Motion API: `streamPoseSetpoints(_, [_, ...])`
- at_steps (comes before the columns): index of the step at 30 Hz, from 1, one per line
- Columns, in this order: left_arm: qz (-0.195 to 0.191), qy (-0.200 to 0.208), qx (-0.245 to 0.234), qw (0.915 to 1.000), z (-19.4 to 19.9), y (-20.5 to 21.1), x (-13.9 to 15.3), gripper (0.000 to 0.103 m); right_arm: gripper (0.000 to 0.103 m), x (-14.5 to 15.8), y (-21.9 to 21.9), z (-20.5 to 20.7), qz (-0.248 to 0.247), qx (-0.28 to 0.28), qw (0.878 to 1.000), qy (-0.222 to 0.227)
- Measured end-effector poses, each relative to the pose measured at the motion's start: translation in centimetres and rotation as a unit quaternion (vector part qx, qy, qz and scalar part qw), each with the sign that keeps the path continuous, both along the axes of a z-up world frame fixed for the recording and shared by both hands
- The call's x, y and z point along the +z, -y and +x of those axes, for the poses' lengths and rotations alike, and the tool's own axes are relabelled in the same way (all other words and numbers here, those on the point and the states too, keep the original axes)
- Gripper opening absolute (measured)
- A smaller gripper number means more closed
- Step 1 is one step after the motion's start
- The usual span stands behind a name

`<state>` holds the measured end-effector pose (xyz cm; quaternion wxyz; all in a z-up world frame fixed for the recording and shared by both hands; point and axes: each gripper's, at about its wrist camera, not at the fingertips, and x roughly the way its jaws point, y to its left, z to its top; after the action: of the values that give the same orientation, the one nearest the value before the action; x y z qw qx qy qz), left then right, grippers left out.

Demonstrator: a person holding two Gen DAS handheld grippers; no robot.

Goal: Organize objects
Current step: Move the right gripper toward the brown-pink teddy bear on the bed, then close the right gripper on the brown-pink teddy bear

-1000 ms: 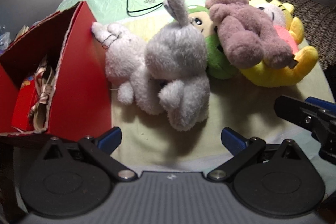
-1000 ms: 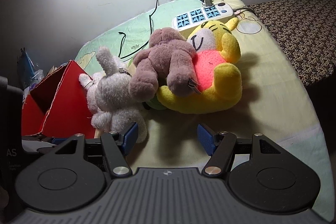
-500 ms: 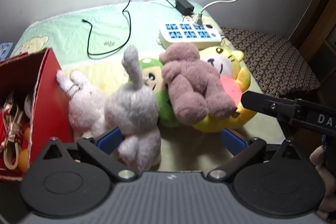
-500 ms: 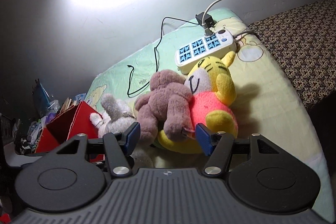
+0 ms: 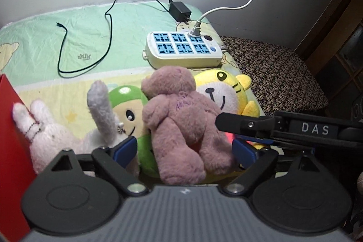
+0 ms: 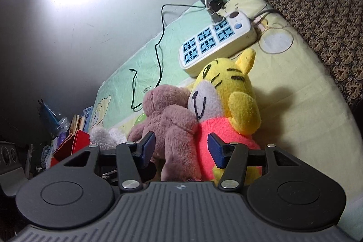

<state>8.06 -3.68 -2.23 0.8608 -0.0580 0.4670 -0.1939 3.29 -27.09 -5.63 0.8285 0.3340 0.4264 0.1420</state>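
A mauve teddy bear (image 5: 181, 119) lies face down across a yellow tiger plush (image 5: 223, 87) and a green-capped plush (image 5: 124, 103). My left gripper (image 5: 184, 150) is open, its blue fingertips on either side of the bear's legs. A grey rabbit (image 5: 99, 106) and a pale pink rabbit (image 5: 45, 135) lie to the left, against a red box (image 5: 11, 146). My right gripper (image 6: 181, 147) is open too, with one leg of the bear (image 6: 177, 142) and the pink belly of the tiger (image 6: 226, 101) between its fingers. One black right finger (image 5: 238, 124) crosses above the bear's leg.
A white power strip (image 5: 183, 50) with a black adapter (image 5: 179, 10), a black cable (image 5: 106, 33) and a white cord lies behind the toys by the wall. Dark patterned fabric (image 5: 272, 74) borders the sheet on the right. Clutter (image 6: 52, 128) sits beyond the red box (image 6: 77, 140).
My left gripper has swung right, from the grey rabbit to the mauve bear. My right gripper has come down close onto the bear and tiger. Both stay open.
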Motion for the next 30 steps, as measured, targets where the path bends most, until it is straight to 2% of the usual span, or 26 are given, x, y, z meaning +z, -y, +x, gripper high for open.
streamPoseSetpoints(5, [-0.022, -0.012, -0.002, 0.9997, 1.1, -0.6, -1.2, 0.087, 0.055, -1.0, -0.6, 1.2, 0.026, 0.024, 0.999, -0.01])
streamPoseSetpoints(9, [-0.01, 0.001, -0.007, 0.9999, 1.9, -0.1, -1.5, 0.087, 0.055, -2.3, -0.8, 2.6, 0.072, 0.037, 0.996, -0.031])
streamPoseSetpoints(14, [0.001, 0.008, -0.015, 0.9999, 2.2, 0.6, -2.0, 0.087, 0.05, -2.7, -0.6, 2.9, 0.101, 0.045, 0.993, -0.028])
streamPoseSetpoints(17, [0.001, 0.011, -0.019, 0.9998, 2.1, 0.8, -2.0, 0.085, 0.041, -2.3, -0.3, 2.5, 0.118, 0.058, 0.991, -0.015])
streamPoseSetpoints(25, [-0.013, 0.013, -0.021, 0.9996, 1.3, 0.6, -1.1, 0.084, 0.037, -1.2, 0.2, 0.8, 0.119, 0.058, 0.991, 0.015])
streamPoseSetpoints(30, [-0.02, 0.016, -0.025, 0.9994, -0.2, 0.4, 0.0, 0.084, 0.036, 0.3, -0.1, -0.5, 0.095, 0.068, 0.992, 0.037])
